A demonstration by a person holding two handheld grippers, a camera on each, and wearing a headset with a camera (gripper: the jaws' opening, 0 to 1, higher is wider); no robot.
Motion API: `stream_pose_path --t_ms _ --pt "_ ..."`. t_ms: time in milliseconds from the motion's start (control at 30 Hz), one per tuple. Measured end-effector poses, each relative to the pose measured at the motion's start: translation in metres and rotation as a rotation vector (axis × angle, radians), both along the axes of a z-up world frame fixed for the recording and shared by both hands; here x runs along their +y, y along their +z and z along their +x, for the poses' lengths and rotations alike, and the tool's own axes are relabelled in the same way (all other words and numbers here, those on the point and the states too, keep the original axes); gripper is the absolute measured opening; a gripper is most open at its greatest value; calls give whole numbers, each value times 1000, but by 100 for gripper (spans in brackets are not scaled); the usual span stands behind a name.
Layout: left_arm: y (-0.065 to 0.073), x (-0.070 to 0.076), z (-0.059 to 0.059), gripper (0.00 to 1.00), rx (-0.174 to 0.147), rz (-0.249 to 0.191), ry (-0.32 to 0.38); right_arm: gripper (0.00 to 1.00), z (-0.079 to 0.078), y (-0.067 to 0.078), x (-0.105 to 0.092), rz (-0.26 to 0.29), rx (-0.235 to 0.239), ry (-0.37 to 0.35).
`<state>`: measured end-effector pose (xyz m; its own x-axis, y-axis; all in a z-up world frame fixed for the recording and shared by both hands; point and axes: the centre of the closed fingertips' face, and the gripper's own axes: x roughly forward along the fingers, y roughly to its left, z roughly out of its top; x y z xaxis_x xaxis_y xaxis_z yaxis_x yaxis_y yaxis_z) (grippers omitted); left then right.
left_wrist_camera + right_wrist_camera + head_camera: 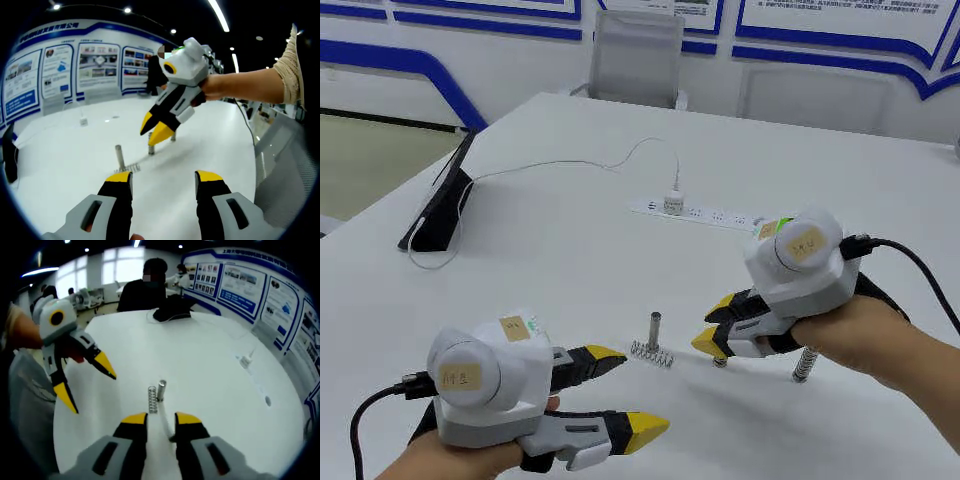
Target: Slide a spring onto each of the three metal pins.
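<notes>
Spring (652, 353) flat beside pin (655, 330) on table (570, 250)

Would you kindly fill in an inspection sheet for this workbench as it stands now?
Surface: white table, no marks seen.
Job's things: bare upright pin; loose spring lying at its foot; second pin below right gripper; fitted spring on third pin.
Clutter: dark tablet, far left.
Grippers: left gripper open; right gripper's fingers narrowly apart, grip unclear.
Cables: white cable from tablet to power strip.
Surroundings: grey chair, blue-trimmed wall.
</notes>
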<state>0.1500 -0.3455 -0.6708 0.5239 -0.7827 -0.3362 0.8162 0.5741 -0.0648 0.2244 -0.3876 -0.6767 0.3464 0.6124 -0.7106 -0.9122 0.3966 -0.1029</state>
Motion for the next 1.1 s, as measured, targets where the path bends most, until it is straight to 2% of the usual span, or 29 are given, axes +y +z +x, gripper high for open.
stream_pose_path --t_ms 433,733,1100 --pt "1 2 1 51 0 -2 6 22 -4 -10 16 2 13 27" --pt "0 4 1 51 1 -3 12 22 -4 -27 19 -24 42 18" --pt "-2 7 2 50 5 -2 19 21 0 -41 21 -53 52 4"
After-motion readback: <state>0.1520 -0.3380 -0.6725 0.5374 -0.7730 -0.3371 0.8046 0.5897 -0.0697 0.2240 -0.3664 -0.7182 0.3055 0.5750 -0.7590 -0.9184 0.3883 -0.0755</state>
